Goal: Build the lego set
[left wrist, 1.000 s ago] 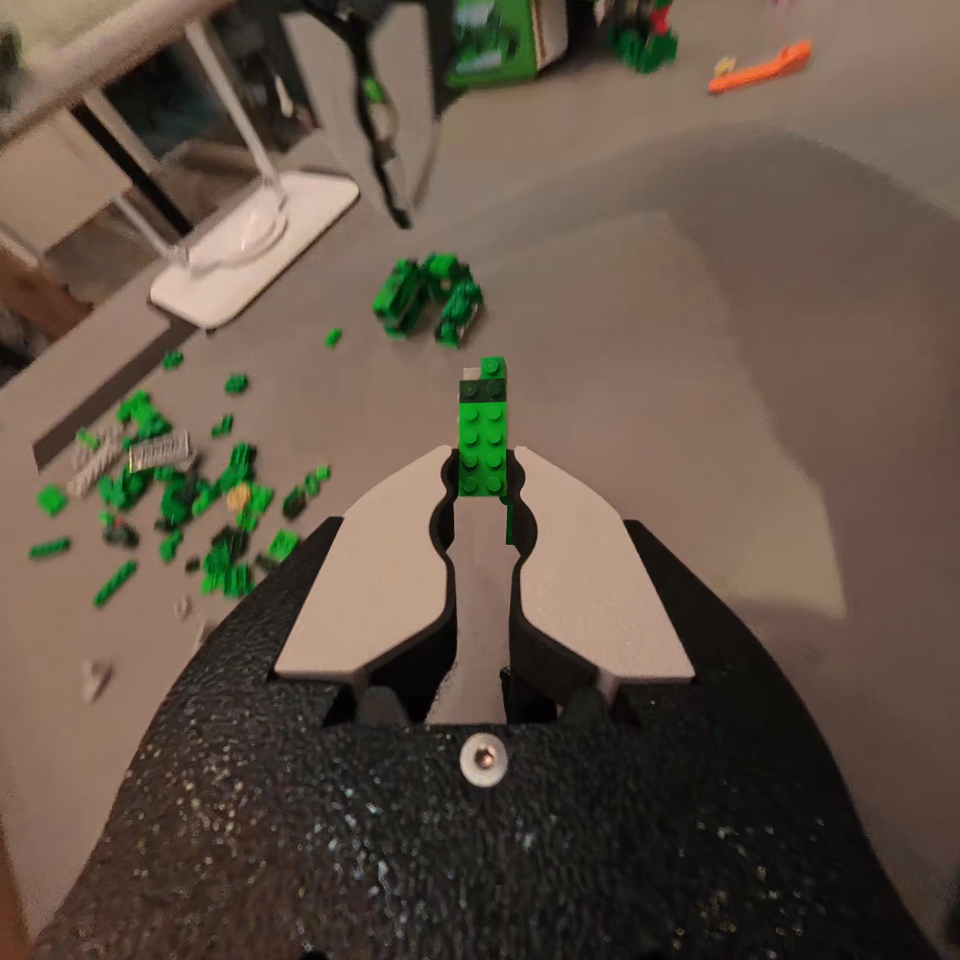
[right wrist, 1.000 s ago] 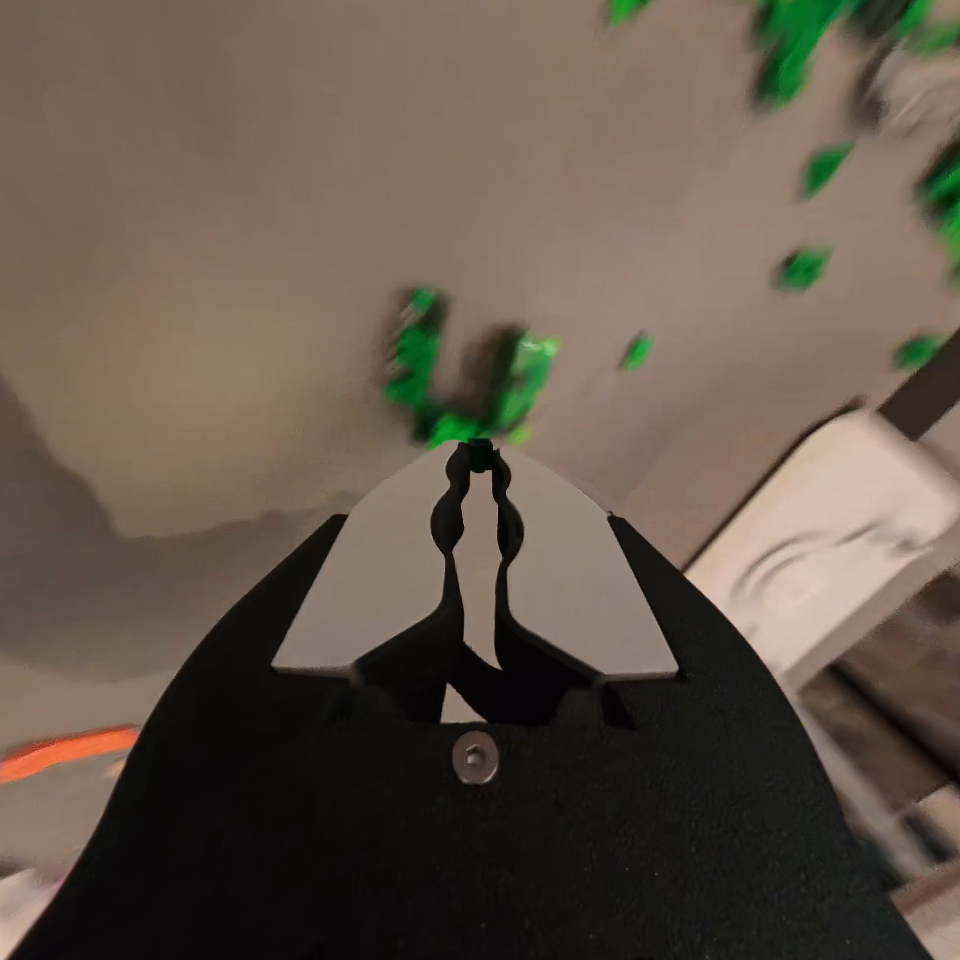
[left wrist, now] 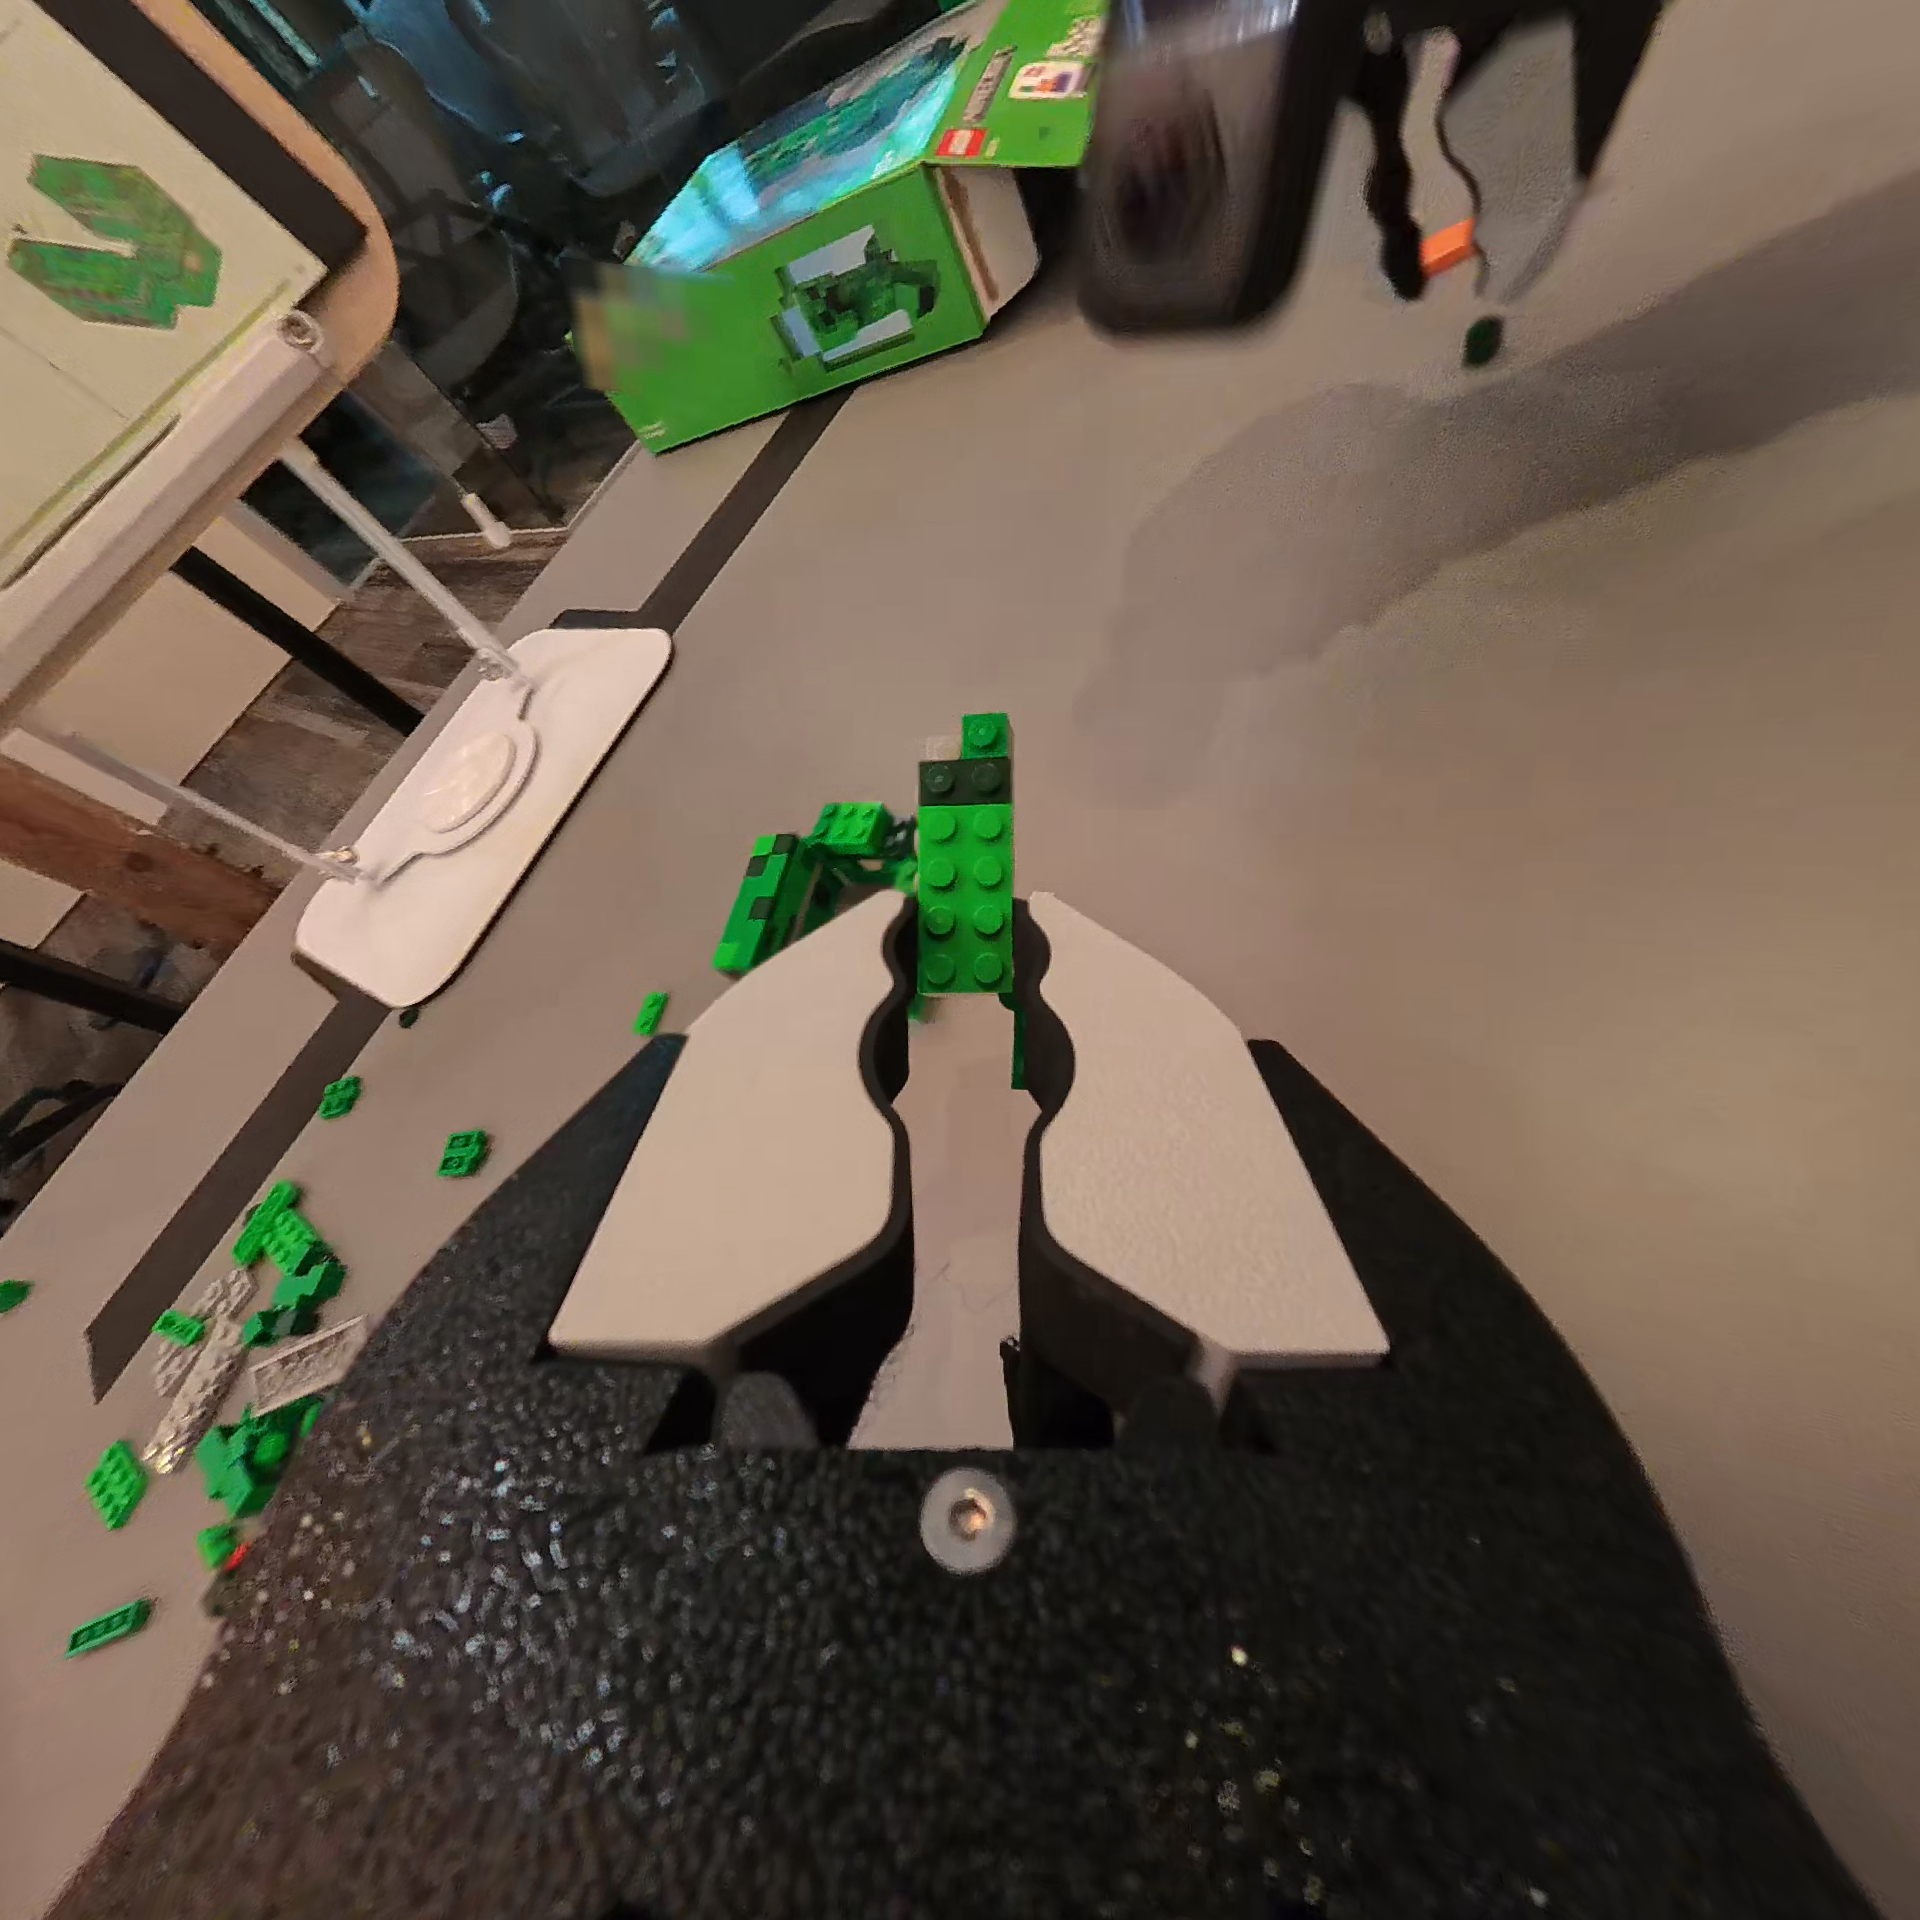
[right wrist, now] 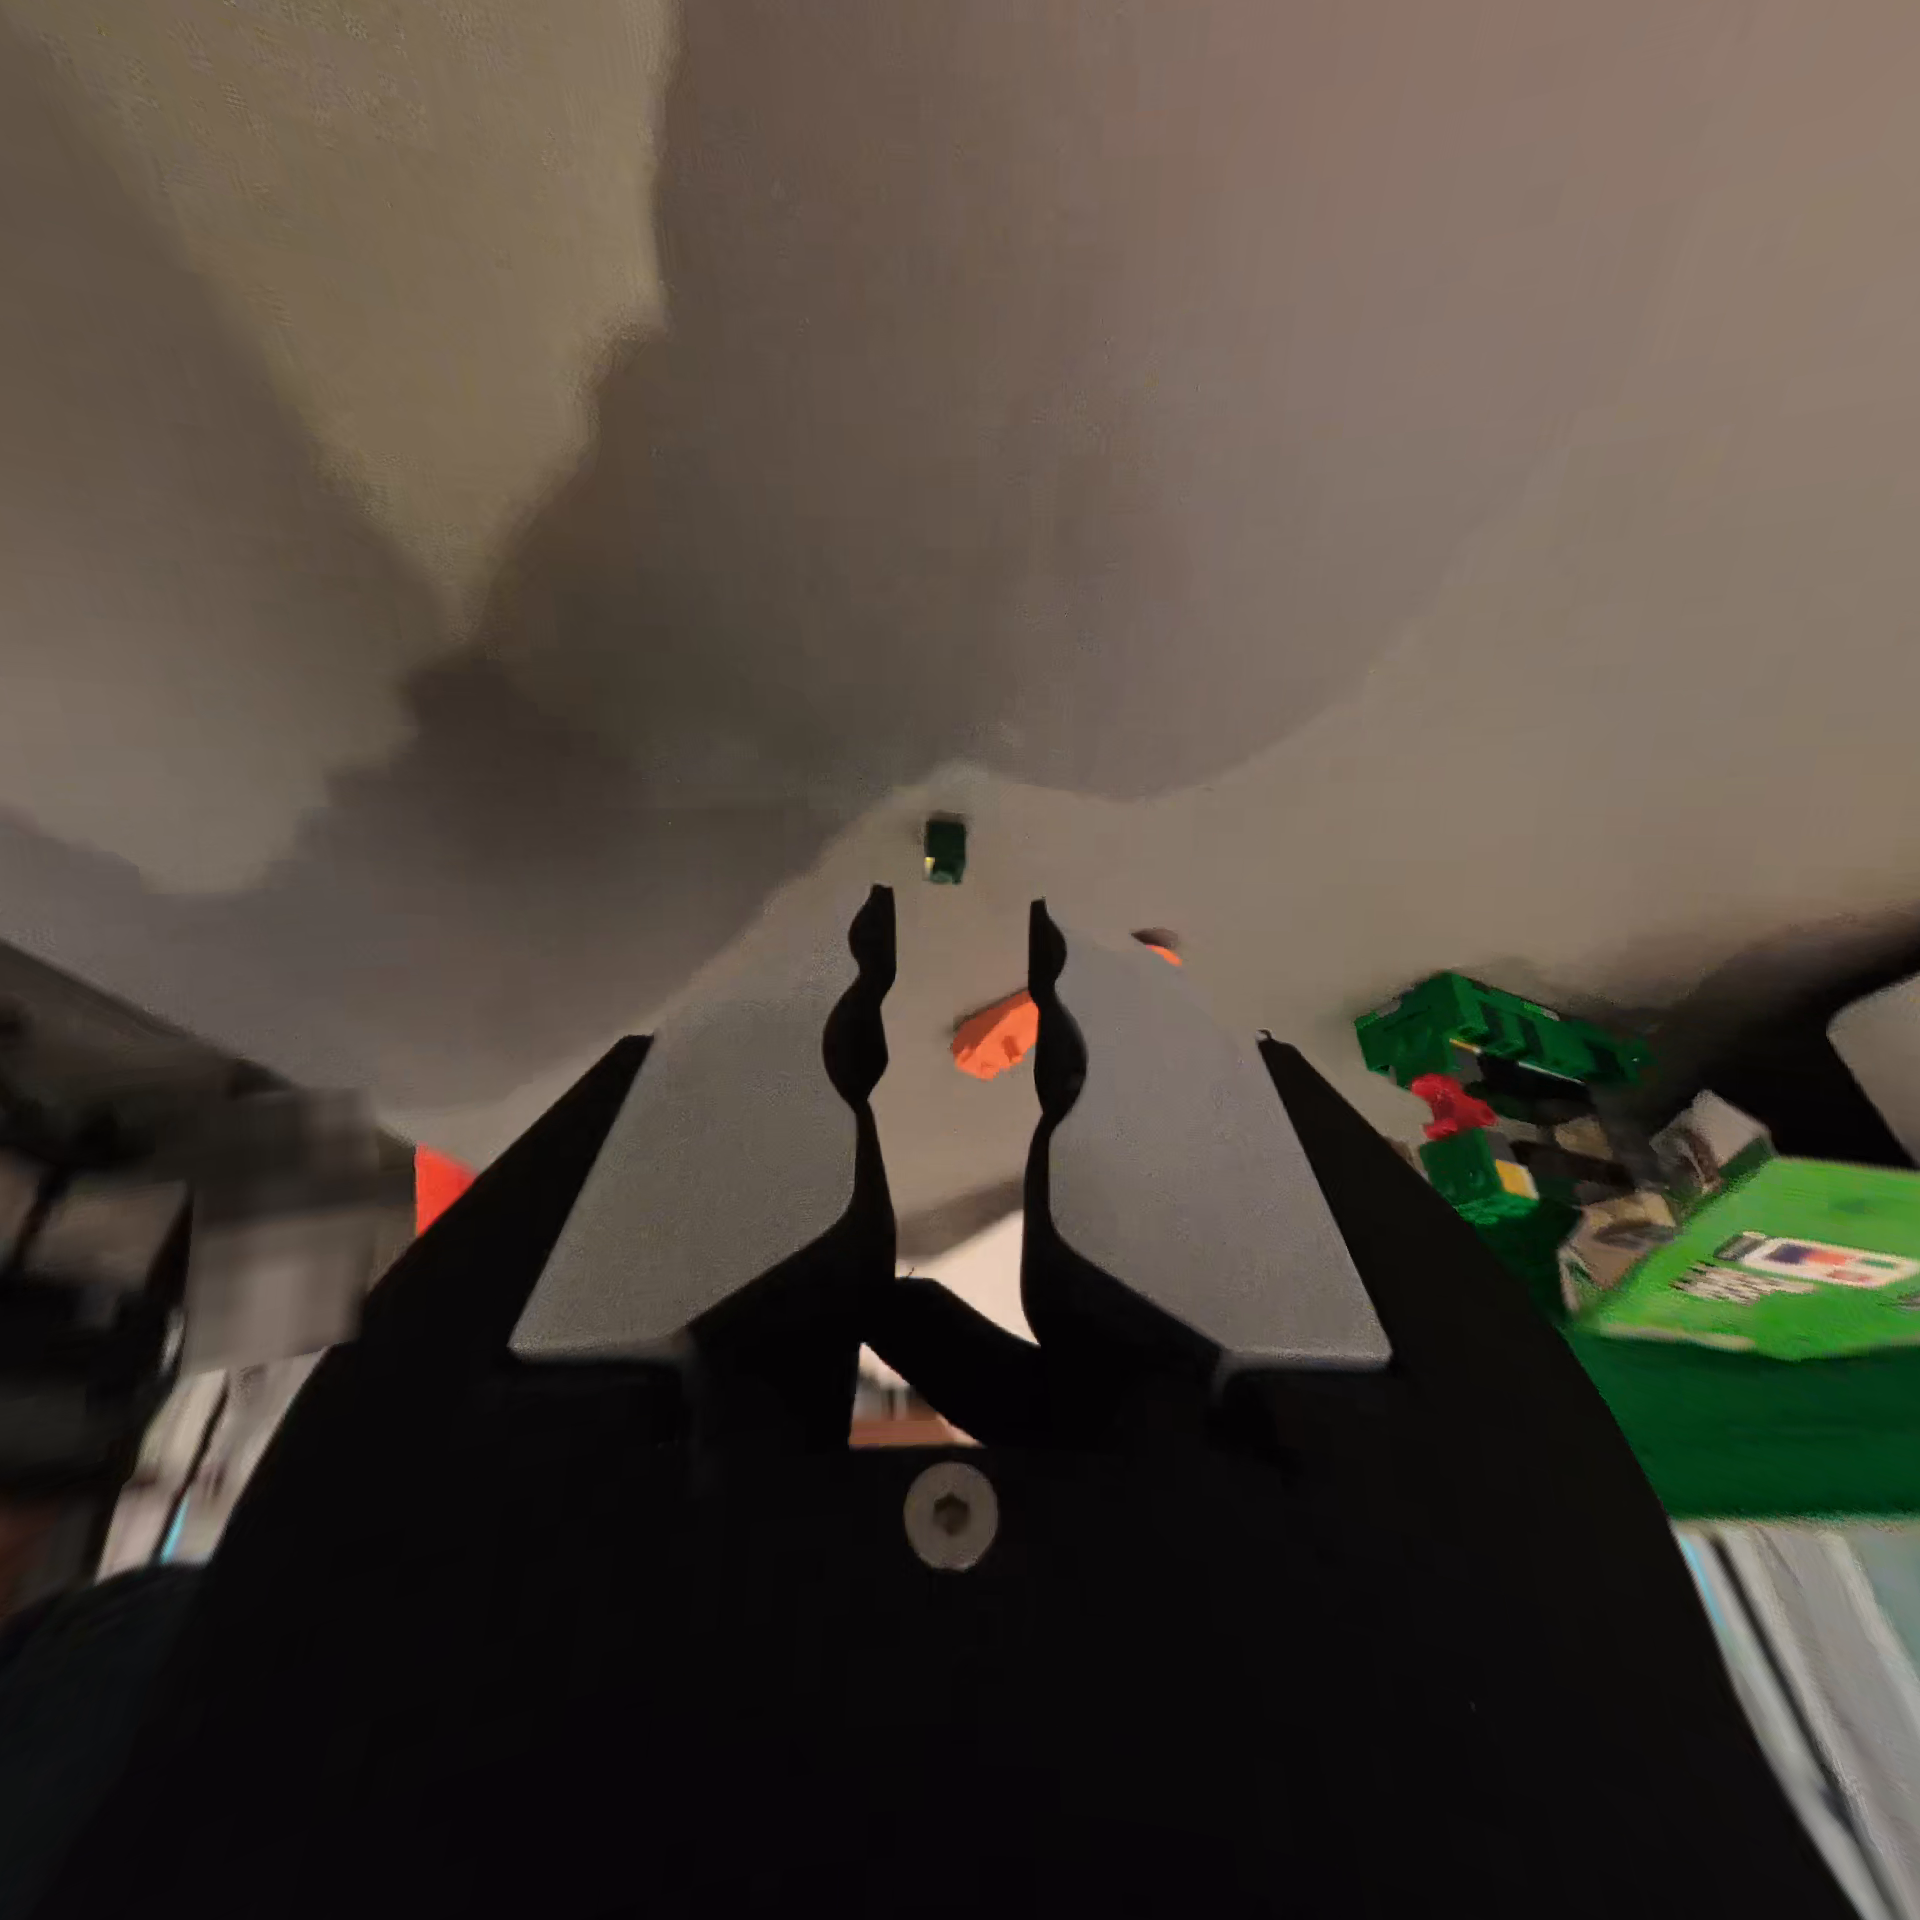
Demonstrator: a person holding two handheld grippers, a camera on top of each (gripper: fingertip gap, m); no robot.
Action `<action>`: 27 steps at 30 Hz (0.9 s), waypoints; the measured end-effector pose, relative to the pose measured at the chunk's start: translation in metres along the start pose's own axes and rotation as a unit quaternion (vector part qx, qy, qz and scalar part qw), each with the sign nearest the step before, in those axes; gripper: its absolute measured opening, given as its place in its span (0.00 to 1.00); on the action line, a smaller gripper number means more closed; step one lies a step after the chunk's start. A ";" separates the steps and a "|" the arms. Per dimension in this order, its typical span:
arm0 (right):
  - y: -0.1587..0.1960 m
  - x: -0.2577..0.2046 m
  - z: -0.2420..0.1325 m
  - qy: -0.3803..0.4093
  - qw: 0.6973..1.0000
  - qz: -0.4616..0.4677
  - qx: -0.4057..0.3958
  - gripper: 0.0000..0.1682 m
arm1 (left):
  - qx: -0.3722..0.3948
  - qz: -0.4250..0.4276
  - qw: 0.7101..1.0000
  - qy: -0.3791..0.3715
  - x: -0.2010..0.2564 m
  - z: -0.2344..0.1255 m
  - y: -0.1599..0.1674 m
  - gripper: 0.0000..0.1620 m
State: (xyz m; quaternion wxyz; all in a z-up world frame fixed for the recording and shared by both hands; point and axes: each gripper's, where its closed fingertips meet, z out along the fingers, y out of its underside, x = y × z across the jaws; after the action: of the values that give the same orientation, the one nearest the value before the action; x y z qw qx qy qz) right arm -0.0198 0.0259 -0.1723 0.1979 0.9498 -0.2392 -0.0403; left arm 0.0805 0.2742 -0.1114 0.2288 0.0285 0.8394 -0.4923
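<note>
Between the fingers of the left hand-held gripper (left wrist: 966,935) sits a green brick assembly (left wrist: 966,883), clamped at its lower end and rising past the fingertips; its underside is hidden by the fingers, and a dark green piece and a pale stud cap its far end. Just behind it on the grey table (left wrist: 1455,935) lies a green built section (left wrist: 800,883), partly covered by the held piece. Off to the left, loose green and grey bricks (left wrist: 249,1340) are scattered, some cut off by the gripper body. Farther back stand a white stand base (left wrist: 488,810) and a green set box (left wrist: 831,301) with a blurred patch on it. At the far top right the right hand-held gripper (left wrist: 1455,239) appears smeared by motion, with a small dark green piece (left wrist: 1484,341) below its tips.

From the right wrist view, the right hand-held gripper (right wrist: 958,904) has its fingers apart with nothing between them. The small dark green piece (right wrist: 943,850) lies on the table just beyond the tips. An orange tool (right wrist: 995,1037) shows through the gap, mostly hidden by the fingers. To the right stand a green model with a red part (right wrist: 1475,1081) and the set box (right wrist: 1766,1382), both blurred.
</note>
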 end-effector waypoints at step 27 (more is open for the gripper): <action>0.004 0.003 0.011 0.062 0.841 0.063 0.534 0.05 | 0.010 0.085 0.973 0.213 0.088 0.096 -0.077 0.10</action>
State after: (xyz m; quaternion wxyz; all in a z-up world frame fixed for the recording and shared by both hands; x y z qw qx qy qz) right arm -0.0203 0.0172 -0.1813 -0.3238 0.8915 -0.2699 0.1656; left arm 0.0150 0.1381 -0.1249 0.0859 0.2064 0.8582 -0.4620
